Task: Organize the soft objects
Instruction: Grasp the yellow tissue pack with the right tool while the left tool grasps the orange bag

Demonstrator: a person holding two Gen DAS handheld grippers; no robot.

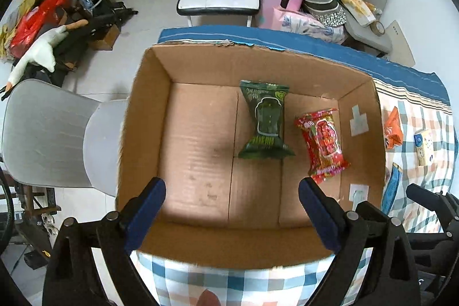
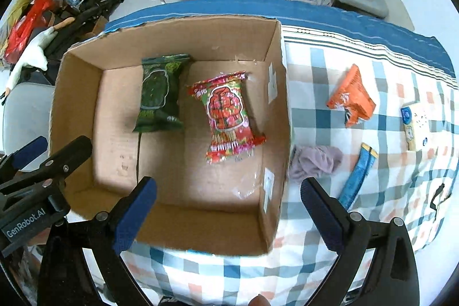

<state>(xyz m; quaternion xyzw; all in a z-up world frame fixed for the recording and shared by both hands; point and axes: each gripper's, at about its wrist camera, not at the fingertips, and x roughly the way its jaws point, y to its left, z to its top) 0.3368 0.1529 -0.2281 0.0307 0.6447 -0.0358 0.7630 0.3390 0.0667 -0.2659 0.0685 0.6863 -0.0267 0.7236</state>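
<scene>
right gripper is standing wide, empty, above box corner | left gripper is also gaping, empty | purple cloth is lying just ahead-right, outside box; probably light, limp, best pinched at bunched middle | cardboard box is holding green packet, red packet
</scene>
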